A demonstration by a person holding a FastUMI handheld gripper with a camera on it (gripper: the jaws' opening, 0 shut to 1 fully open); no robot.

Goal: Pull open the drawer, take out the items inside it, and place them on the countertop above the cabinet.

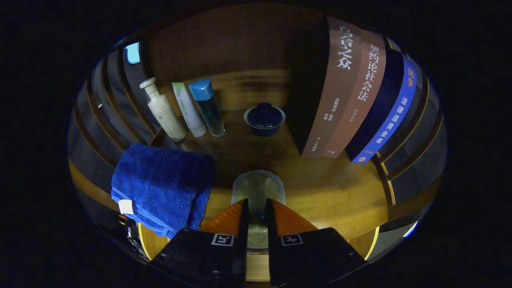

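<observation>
My gripper [256,216] hangs over the wooden countertop [332,192] with its fingers drawn close together. A clear, pale-green glass piece [258,186] sits between and just ahead of them, low over the wood. The fingers are shut on a narrow part of it near its middle. I cannot tell whether it is a cup or a lid, or whether it touches the wood. To the left of the fingers a folded blue towel [162,186] lies on the counter and hangs over its front edge. The drawer is hidden below.
Beyond the fingers stands a dark blue lidded bowl [264,118]. Left of it are a white pump bottle [163,112], a white tube [188,110] and a blue-capped bottle [208,107]. Three upright books [352,96] stand to the right. Dark slatted walls flank the counter.
</observation>
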